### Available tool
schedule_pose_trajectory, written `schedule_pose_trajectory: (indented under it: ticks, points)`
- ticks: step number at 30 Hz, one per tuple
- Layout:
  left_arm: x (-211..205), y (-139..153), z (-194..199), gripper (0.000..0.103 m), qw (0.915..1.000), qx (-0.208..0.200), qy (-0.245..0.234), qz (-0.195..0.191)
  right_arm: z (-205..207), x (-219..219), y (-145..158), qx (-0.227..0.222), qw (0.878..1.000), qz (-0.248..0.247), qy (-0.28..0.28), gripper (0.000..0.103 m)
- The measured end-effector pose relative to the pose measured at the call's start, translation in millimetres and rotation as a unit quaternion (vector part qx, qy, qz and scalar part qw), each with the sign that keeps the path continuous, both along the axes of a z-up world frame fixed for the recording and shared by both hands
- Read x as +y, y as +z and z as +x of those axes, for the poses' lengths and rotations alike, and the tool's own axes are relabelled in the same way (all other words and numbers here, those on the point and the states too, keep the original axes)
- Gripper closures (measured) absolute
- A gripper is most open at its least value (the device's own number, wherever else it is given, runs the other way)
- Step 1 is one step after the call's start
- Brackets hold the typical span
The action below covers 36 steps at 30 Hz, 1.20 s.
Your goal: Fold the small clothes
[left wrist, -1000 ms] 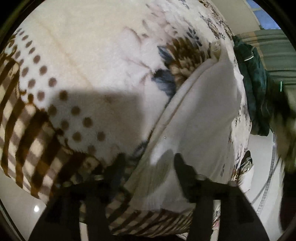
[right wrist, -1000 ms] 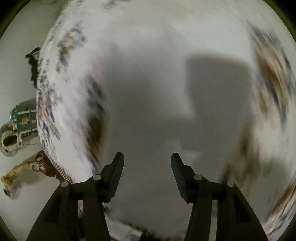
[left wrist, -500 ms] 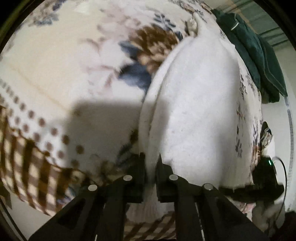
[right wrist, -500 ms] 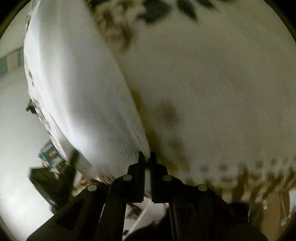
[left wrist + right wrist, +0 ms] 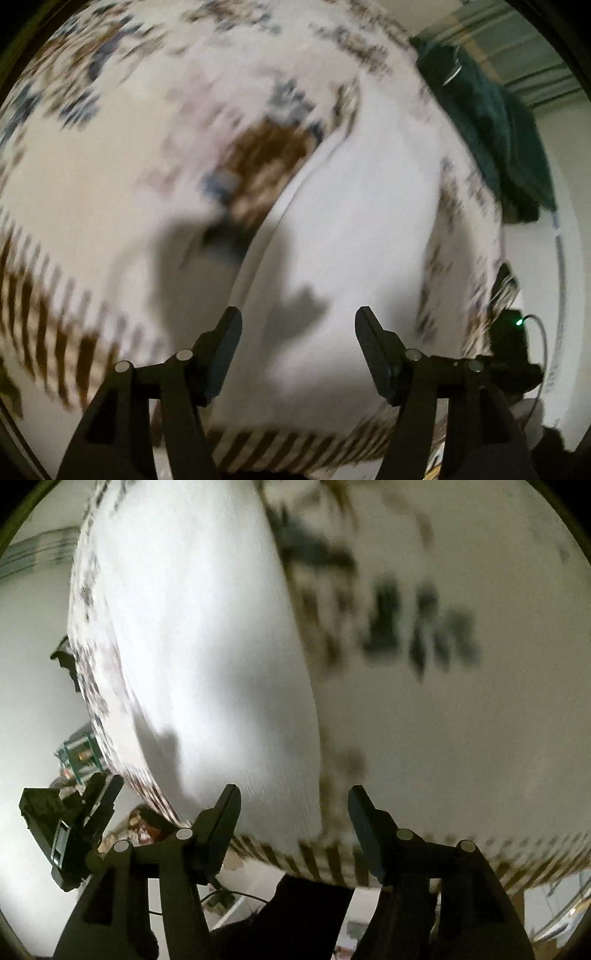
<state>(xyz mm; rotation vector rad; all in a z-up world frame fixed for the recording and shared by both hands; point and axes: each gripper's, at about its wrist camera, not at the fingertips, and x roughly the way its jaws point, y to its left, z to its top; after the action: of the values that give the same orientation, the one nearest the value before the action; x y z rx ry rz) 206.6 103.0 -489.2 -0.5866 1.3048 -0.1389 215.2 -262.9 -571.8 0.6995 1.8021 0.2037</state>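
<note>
A white garment [image 5: 351,221] lies flat on a bed covered by a floral and striped blanket [image 5: 110,166]. The left wrist view is blurred by motion. My left gripper [image 5: 298,314] hovers above the garment's near part. Its jaws are opening, and nothing is pinched between them. In the right wrist view the same white garment [image 5: 207,627] stretches away on the left half of the blanket [image 5: 443,720]. My right gripper [image 5: 293,791] hangs over the garment's near right edge. Its jaws are also opening, and the cloth lies below them, free of the pads.
A dark green garment [image 5: 495,129] is heaped at the bed's far right edge. A black device with a green light [image 5: 513,347] sits at the right. My left gripper [image 5: 74,819] shows as a black shape at the bed's left edge, above pale floor. Dark clothing of the person [image 5: 295,915] fills the bottom.
Both grippers stood open a second ago and were shut on the white garment's near edge half a second ago. Now both have let go and pulled back above the cloth.
</note>
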Motion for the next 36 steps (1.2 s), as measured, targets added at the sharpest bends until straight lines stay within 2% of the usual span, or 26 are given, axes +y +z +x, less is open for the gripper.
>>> schedule_pose_trajectory:
  ticks: [2, 7, 11, 13, 14, 15, 16, 17, 18, 21, 24, 26, 27, 28, 31, 32, 33, 36]
  points:
    - [-5, 0, 49, 0.042, 0.9996, -0.026, -0.003, -0.013, 31, -13, 7, -0.020, 1.000, -0.003, -0.023, 0.040]
    - [-23, -17, 179, 0.042, 0.9972, -0.069, -0.023, -0.016, 134, -42, 9, -0.092, 0.991, -0.024, -0.090, 0.040]
    - [-38, -51, 273, 0.042, 0.9956, -0.069, -0.062, -0.009, 234, -71, 7, -0.146, 0.981, -0.023, -0.129, 0.040]
    - [-42, -65, 296, 0.045, 0.9950, -0.063, -0.077, -0.005, 278, -77, 2, -0.165, 0.977, -0.029, -0.135, 0.034]
    - [-44, -72, 306, 0.067, 0.9940, -0.067, -0.086, -0.013, 295, -81, 1, -0.169, 0.975, -0.032, -0.137, 0.034]
    - [-44, -76, 311, 0.090, 0.9932, -0.066, -0.094, -0.017, 313, -80, -4, -0.171, 0.975, -0.031, -0.139, 0.034]
    - [-44, -76, 314, 0.090, 0.9926, -0.069, -0.097, -0.020, 325, -82, -8, -0.169, 0.976, -0.023, -0.138, 0.038]
    - [-43, -73, 315, 0.092, 0.9908, -0.086, -0.102, -0.026, 336, -81, -12, -0.165, 0.977, -0.010, -0.137, 0.050]
    - [-43, -69, 315, 0.093, 0.9894, -0.096, -0.105, -0.026, 339, -75, -16, -0.169, 0.976, -0.012, -0.139, 0.091]
    - [-41, -66, 324, 0.093, 0.9878, -0.109, -0.106, -0.033, 345, -73, -17, -0.189, 0.971, -0.031, -0.143, 0.091]
    - [-42, -87, 339, 0.093, 0.9898, -0.088, -0.105, -0.038, 346, -73, -26, -0.187, 0.967, -0.063, -0.161, 0.091]
    - [-45, -96, 344, 0.092, 0.9900, -0.079, -0.108, -0.045, 345, -74, -35, -0.175, 0.968, -0.066, -0.167, 0.090]
    - [-44, -96, 344, 0.088, 0.9900, -0.075, -0.107, -0.053, 344, -75, -37, -0.169, 0.969, -0.060, -0.168, 0.086]
    - [-43, -94, 342, 0.087, 0.9900, -0.072, -0.106, -0.059, 343, -75, -36, -0.162, 0.971, -0.052, -0.170, 0.077]
    - [-36, -80, 325, 0.060, 0.9880, -0.074, -0.112, -0.076, 329, -81, -23, -0.143, 0.976, -0.026, -0.162, 0.058]
    - [-32, -74, 315, 0.042, 0.9870, -0.081, -0.116, -0.076, 320, -80, -17, -0.143, 0.977, -0.016, -0.156, 0.053]
    - [-28, -69, 303, 0.038, 0.9873, -0.084, -0.114, -0.072, 309, -80, -9, -0.141, 0.979, -0.010, -0.148, 0.051]
    - [-9, -56, 257, 0.038, 0.9882, -0.082, -0.101, -0.081, 265, -77, 10, -0.129, 0.983, 0.024, -0.126, 0.051]
